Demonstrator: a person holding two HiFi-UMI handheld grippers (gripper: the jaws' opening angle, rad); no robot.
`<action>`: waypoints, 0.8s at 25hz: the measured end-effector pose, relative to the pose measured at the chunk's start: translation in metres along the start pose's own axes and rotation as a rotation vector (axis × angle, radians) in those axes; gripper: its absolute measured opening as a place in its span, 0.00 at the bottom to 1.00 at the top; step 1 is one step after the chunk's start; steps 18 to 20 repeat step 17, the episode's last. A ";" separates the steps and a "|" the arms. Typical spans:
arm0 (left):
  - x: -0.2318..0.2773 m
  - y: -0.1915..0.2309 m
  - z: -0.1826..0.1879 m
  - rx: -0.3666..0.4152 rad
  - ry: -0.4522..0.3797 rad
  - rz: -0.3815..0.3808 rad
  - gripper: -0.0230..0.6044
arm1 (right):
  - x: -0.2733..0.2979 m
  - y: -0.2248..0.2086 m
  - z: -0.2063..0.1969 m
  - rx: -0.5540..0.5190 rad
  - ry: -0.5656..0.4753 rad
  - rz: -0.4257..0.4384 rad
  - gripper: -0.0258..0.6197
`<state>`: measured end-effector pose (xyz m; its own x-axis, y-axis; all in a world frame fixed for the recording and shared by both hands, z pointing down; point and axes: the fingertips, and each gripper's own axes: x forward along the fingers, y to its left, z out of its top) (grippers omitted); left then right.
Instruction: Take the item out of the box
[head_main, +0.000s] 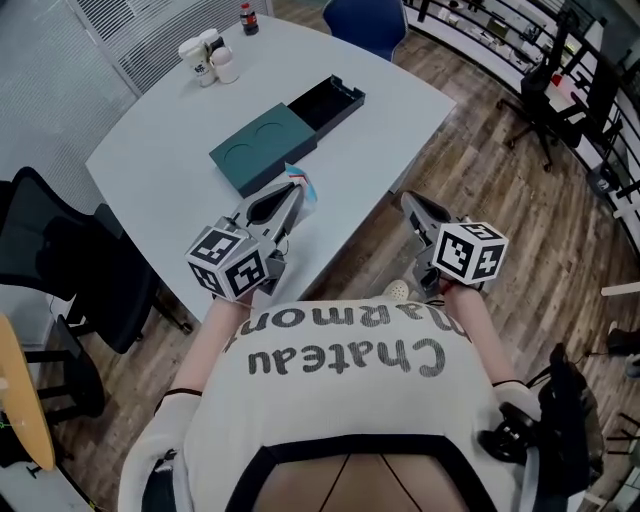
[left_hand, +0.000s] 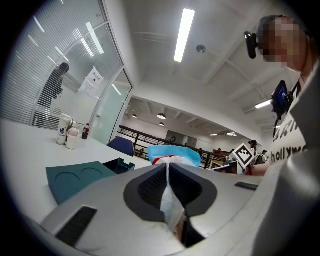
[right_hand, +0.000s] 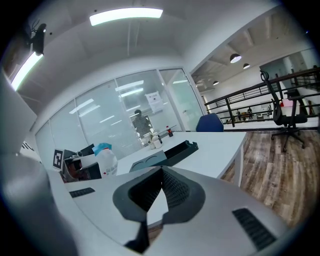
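A dark teal box (head_main: 262, 148) lies on the white table (head_main: 160, 150), its black drawer (head_main: 328, 102) slid out at the far end. My left gripper (head_main: 292, 192) is over the table's near edge, shut on a white packet with a blue top (head_main: 303, 186). In the left gripper view the packet (left_hand: 175, 155) sticks up from between the closed pads, with the box (left_hand: 75, 177) beyond. My right gripper (head_main: 408, 200) hangs off the table over the wooden floor, shut with nothing in it. The right gripper view shows its tips (right_hand: 161, 171) meeting, and the packet (right_hand: 106, 161) at the left.
Paper cups (head_main: 208, 58) and a small cola bottle (head_main: 248, 18) stand at the table's far end. A blue chair (head_main: 365, 22) is behind the table, a black chair (head_main: 60, 260) at its left, an office chair (head_main: 545, 100) on the floor to the right.
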<state>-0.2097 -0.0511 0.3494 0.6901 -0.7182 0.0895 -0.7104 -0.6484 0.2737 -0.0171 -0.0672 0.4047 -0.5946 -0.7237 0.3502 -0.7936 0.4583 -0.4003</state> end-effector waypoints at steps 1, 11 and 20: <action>0.001 0.001 0.002 -0.001 -0.003 0.001 0.10 | 0.000 -0.001 0.001 0.000 0.000 0.000 0.04; -0.002 0.004 0.002 -0.001 0.004 0.002 0.10 | 0.005 0.003 0.000 0.001 -0.005 0.002 0.04; -0.003 0.010 0.003 -0.001 0.004 0.006 0.10 | 0.011 0.006 0.001 -0.006 -0.003 0.008 0.04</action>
